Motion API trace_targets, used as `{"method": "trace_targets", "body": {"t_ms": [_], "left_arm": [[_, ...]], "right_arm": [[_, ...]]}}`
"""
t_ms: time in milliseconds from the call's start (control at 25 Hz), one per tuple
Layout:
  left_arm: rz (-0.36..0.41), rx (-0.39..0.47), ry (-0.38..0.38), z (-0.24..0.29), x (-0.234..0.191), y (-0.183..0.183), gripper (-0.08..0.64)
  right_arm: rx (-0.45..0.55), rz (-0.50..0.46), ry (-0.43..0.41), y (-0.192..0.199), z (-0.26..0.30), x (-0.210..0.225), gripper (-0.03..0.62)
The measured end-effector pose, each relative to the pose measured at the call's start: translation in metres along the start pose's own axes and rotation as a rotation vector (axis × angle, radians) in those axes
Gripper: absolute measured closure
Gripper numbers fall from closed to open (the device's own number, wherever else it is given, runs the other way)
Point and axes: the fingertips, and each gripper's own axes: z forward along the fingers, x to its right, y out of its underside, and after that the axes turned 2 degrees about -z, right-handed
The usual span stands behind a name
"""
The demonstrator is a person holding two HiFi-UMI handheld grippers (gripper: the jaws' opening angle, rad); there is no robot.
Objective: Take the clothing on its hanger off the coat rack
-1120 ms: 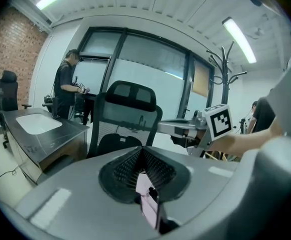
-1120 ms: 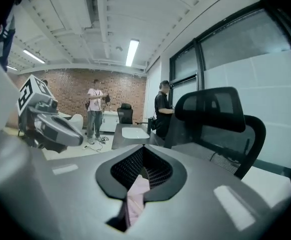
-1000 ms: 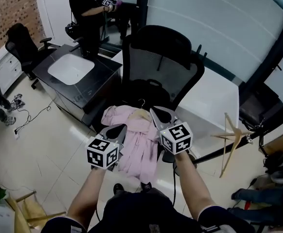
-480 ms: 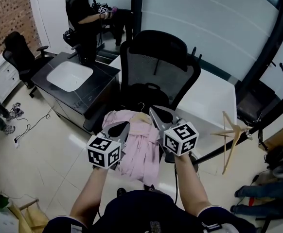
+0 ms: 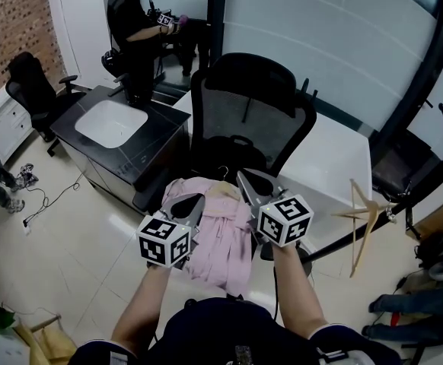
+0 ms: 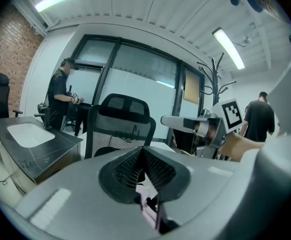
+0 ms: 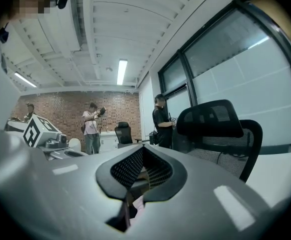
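Observation:
A pink garment (image 5: 223,238) hangs on a wooden hanger whose metal hook (image 5: 223,170) stands free in the air in front of me. My left gripper (image 5: 189,201) is shut on the garment's left shoulder, and pink cloth (image 6: 148,200) shows between its jaws. At the right shoulder my right gripper (image 5: 241,177) is shut too, with wood and pink cloth (image 7: 137,202) pinched in its jaws. The dark coat rack (image 6: 213,78) stands off to the right in the left gripper view.
A black mesh office chair (image 5: 248,109) stands just beyond the garment, with a white table (image 5: 336,158) behind it. Left is a black counter with a white sink (image 5: 111,120). An empty wooden hanger (image 5: 362,219) hangs at right. A person (image 5: 134,29) stands at the back.
Both grippers have risen a little together, carrying the pink garment on its hanger. Both grips have stayed the same.

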Motion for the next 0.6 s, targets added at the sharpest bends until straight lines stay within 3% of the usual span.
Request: {"method": "trace_targets", "body": {"t_ms": [600], "left_arm": [[0.001, -0.018, 0.013, 0.0067, 0.0011, 0.0027, 0.548]], "right_arm": [[-0.017, -0.011, -0.005, 0.0018, 0.0013, 0.0050, 0.592]]}}
